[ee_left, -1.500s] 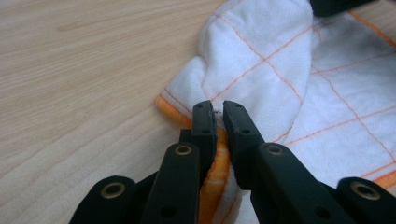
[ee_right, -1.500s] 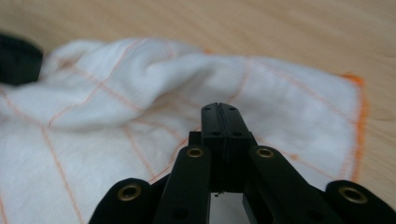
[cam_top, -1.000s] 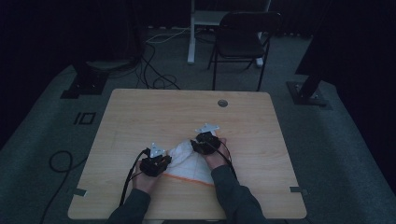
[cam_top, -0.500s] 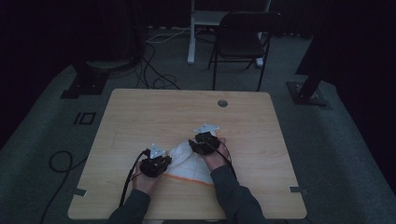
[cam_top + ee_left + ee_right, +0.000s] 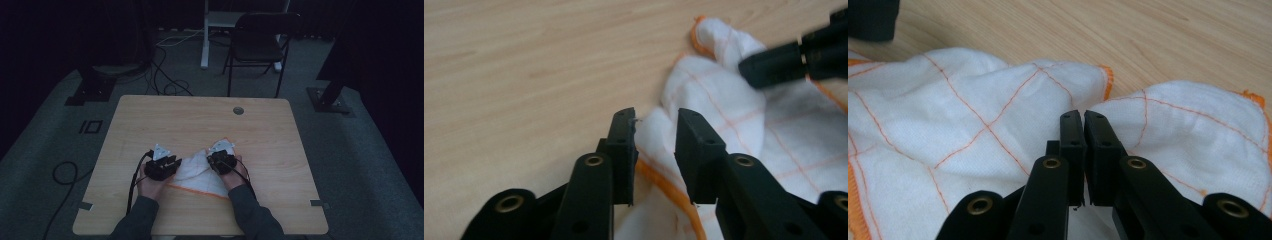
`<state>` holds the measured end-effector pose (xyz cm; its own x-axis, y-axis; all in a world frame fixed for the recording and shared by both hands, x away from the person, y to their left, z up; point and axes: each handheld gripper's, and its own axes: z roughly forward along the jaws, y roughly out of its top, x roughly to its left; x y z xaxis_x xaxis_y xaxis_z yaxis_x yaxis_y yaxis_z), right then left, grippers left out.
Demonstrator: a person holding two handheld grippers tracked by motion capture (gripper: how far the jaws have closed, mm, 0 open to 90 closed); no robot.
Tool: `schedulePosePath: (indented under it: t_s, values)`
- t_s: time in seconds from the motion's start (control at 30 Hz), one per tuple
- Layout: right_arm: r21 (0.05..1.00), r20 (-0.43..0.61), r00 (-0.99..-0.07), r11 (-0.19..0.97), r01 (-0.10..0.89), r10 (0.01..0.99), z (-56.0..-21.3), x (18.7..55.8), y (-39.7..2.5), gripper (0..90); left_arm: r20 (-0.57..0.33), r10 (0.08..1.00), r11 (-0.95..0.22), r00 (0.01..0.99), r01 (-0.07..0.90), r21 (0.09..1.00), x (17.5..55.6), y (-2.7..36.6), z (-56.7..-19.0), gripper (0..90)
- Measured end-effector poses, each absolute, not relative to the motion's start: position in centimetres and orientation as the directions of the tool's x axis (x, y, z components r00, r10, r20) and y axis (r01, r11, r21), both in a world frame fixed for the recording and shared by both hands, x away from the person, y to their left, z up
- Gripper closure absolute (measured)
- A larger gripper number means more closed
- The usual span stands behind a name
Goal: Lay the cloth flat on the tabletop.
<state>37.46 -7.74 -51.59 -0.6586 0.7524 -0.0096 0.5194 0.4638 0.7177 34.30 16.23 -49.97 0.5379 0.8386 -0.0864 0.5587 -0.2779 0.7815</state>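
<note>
Cloth [image 5: 200, 172] lies on the table [image 5: 200, 120], near the front edge, roughly centred. Left gripper [image 5: 167, 165] sits at the cloth's left edge, right gripper [image 5: 216, 159] at its right, cloth between them. Cable port [image 5: 238, 110] is in the tabletop toward the back, right of centre. Chair [image 5: 260, 45] stands on the floor behind the table; cables [image 5: 165, 85] lie back left.

Dark sleeves, black tools
Each black hand-held gripper, left [image 5: 163, 162] and right [image 5: 220, 159], has two flat matte jaws with brass-ringed rivet holes, a grey three-cornered top plate and a trailing black cable.
</note>
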Motion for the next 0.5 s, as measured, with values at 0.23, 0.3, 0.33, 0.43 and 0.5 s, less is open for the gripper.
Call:
schedulePosePath:
  t_s: [0.23,0.3,0.33,0.43,0.5]
  values:
    - [0.716,-0.007,-0.66,0.464,0.521,0.751,-51.8,37.4,-7.7,87.3,-0.093,0.826,-0.323,0.556,0.601,0.731,36.9,14.8,-50.6,63.0]
    - [0.717,-0.007,-0.661,0.464,0.52,0.751,-51.8,37.4,-7.8,87.2,-0.094,0.833,-0.331,0.545,0.627,0.705,37.5,14.4,-51.2,62.3]
    - [0.717,-0.006,-0.661,0.464,0.52,0.75,-51.8,37.4,-7.8,87.2,-0.104,0.831,-0.336,0.546,0.642,0.69,37.8,14.3,-51.4,61.7]
    - [0.719,-0.003,-0.66,0.46,0.521,0.752,-51.8,37.3,-7.9,87.0,-0.097,0.833,-0.348,0.545,0.652,0.673,38.1,14.1,-52.0,69.5]
    - [0.721,-0.004,-0.66,0.46,0.519,0.751,-51.7,37.3,-8.0,86.9,-0.072,0.833,-0.364,0.548,0.642,0.675,38.1,14.0,-52.0,80.0]
